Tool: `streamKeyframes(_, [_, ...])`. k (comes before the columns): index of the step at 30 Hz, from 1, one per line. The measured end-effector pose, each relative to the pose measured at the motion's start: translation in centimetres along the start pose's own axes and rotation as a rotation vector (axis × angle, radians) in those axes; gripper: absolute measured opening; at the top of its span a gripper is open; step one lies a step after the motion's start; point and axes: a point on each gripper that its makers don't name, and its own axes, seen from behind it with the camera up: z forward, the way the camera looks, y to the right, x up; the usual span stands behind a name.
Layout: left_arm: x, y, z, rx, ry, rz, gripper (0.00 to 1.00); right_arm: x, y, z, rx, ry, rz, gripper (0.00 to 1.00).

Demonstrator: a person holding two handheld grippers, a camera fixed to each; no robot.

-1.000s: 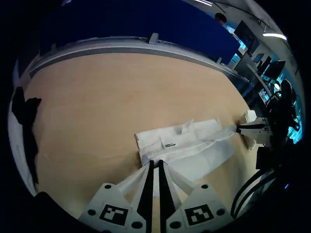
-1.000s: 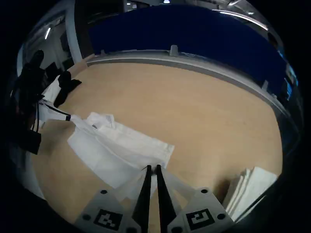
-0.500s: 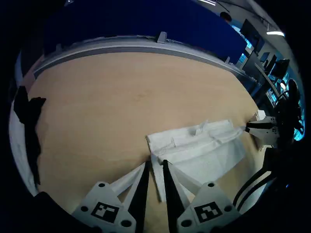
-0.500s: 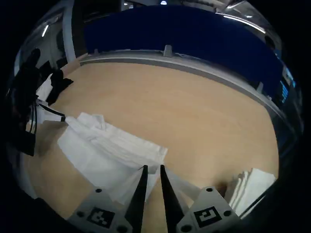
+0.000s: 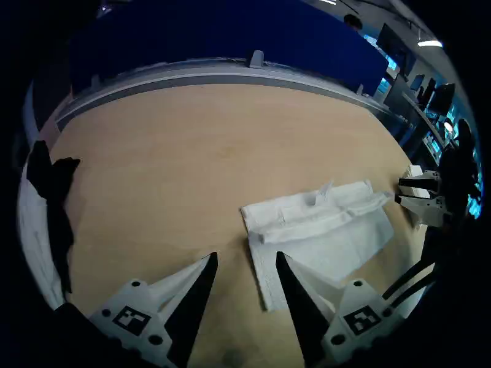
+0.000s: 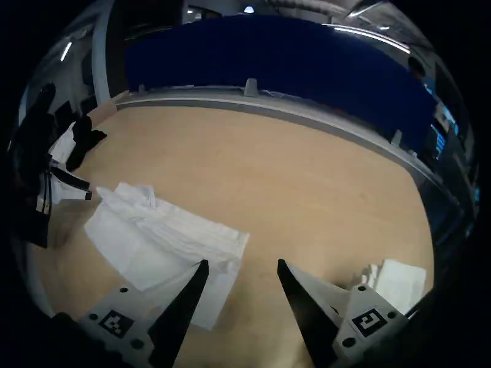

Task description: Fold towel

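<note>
A white towel (image 5: 319,227) lies folded on the wooden table (image 5: 184,141), with a rolled ridge across its middle. My left gripper (image 5: 245,256) stands open just short of the towel's near left corner, nothing between its fingers. In the left gripper view the right gripper (image 5: 418,193) is off the towel's far right end, open. In the right gripper view the towel (image 6: 156,242) lies to the left. My right gripper (image 6: 242,264) is open beside the towel's near corner, holding nothing. The left gripper (image 6: 70,187) shows at the towel's far left end.
A stack of folded white towels (image 6: 399,279) sits at the table's near right in the right gripper view. A black cloth (image 5: 52,184) hangs over the table's left edge. A blue partition (image 5: 215,30) runs behind the table's grey rear rail. Monitors stand beyond.
Both grippers were shut on the towel's corners a second ago. They have opened wide and let go, and the towel has settled flat on the table.
</note>
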Motion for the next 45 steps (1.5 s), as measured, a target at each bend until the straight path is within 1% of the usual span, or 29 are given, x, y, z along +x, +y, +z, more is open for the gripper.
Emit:
streamKeyframes(3, [0.0,-0.1,0.4,0.015,-0.001,0.021,0.75,-0.5,-0.1,0.1,-0.004,-0.01,-0.016,0.91])
streamKeyframes(7, [0.0,-0.6,1.1,0.043,-0.009,0.043,0.75,-0.7,-0.2,0.0,-0.01,-0.01,-0.025,0.92])
streamKeyframes(12, [0.3,-0.8,1.8,0.056,-0.011,0.055,0.75,-0.4,-0.4,-0.3,-0.005,-0.001,-0.023,0.95])
streamKeyframes(21, [1.6,-0.8,1.5,0.053,0.02,0.021,0.75,0.2,0.0,-0.8,-0.011,0.019,-0.002,0.95])
streamKeyframes(30, [2.1,-1.1,1.6,0.062,0.023,0.024,0.75,0.3,-0.3,-1.3,-0.006,0.032,0.004,0.95])
streamKeyframes(37, [2.5,-0.6,1.3,0.05,0.031,0.025,0.75,0.1,-0.5,-1.8,-0.004,0.033,0.001,0.95])
streamKeyframes(45, [1.7,-0.1,0.4,0.034,0.032,0.023,0.75,0.3,-0.6,-2.2,-0.002,0.038,0.001,0.95])
